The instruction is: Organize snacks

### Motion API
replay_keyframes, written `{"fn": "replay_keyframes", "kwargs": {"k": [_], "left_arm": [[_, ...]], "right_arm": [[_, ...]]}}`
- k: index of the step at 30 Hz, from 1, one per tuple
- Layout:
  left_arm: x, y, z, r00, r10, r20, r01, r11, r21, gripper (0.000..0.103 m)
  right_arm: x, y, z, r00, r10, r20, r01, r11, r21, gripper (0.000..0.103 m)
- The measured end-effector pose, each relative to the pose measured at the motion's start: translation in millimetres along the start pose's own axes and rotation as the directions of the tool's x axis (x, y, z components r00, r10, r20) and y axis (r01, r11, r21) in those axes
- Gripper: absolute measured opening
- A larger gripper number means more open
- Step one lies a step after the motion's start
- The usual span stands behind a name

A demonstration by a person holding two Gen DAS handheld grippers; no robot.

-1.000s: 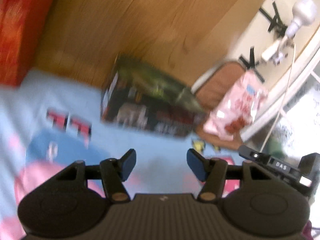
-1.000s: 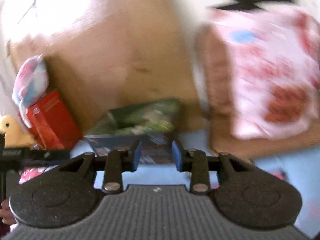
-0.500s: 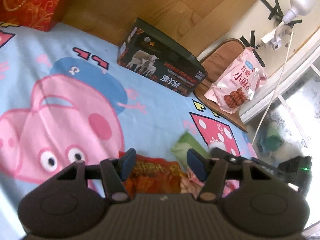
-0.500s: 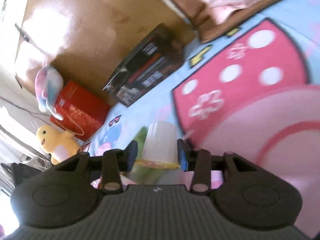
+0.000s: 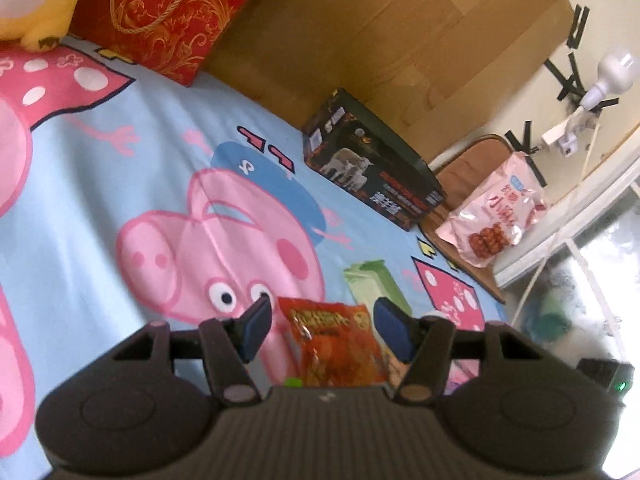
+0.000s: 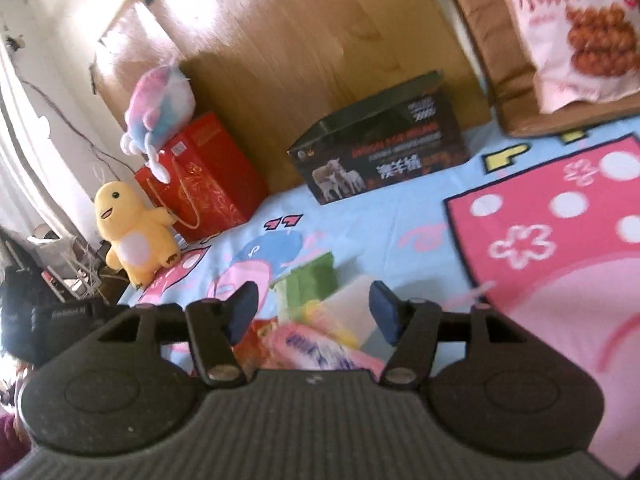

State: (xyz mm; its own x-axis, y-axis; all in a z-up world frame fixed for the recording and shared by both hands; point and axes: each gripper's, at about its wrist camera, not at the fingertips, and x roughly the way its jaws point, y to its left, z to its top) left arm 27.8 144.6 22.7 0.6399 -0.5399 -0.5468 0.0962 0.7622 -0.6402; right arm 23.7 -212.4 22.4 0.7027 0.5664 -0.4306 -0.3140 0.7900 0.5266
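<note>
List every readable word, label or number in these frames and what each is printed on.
"小麻花": pink snack bag on the brown cushion.
"澳羊绒": white lettering on the black box with sheep pictures; its red line and small print are too blurred.
Orange snack packet: lettering blurred, unreadable.
Pink packet: blue print, blurred.
Red gift bag: ornament only.
</note>
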Motion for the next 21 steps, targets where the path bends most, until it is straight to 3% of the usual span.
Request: {"fn": "replay_keyframes", "kwargs": {"k": [4, 7, 11, 17, 18, 20, 21], "left_arm": [[3, -14, -5, 0.999, -0.038, -0.024, 0.038, 0.999, 0.034, 0.064], [13, -31, -8, 0.997, -0.060, -0.046, 0.063, 0.996, 0.062, 0.064], [32, -60, -11, 0.993, -0.084, -0.086, 0.095, 0.987, 0.128, 0.064], [70, -91, -17, 0.983, -0.083, -0.163, 0.112, 0.978, 0.178, 0.060], [75, -95, -20, 0.980, -0.084, -0.179, 0.117, 0.976, 0.184, 0.056], [85, -103, -27, 0.973, -0.083, -0.215, 0.129, 0.969, 0.209, 0.032], [88, -104, -30, 0.965, -0.100, -0.244, 0.152, 0.967, 0.206, 0.024]], "right_arm": [[-16, -5, -14, 0.999, -0.032, -0.024, 0.029, 0.993, -0.113, 0.076], [-11, -5, -23, 0.988, -0.140, -0.060, 0.126, 0.973, -0.193, 0.076], [-9, 8, -35, 0.984, -0.173, -0.049, 0.150, 0.939, -0.309, 0.076], [-11, 17, -50, 0.968, -0.253, 0.004, 0.237, 0.902, -0.361, 0.076], [-11, 18, -51, 0.966, -0.257, 0.007, 0.242, 0.901, -0.360, 0.075], [-11, 18, -51, 0.965, -0.263, 0.016, 0.251, 0.900, -0.357, 0.066], [-10, 18, -50, 0.960, -0.278, 0.024, 0.268, 0.895, -0.357, 0.054]]}}
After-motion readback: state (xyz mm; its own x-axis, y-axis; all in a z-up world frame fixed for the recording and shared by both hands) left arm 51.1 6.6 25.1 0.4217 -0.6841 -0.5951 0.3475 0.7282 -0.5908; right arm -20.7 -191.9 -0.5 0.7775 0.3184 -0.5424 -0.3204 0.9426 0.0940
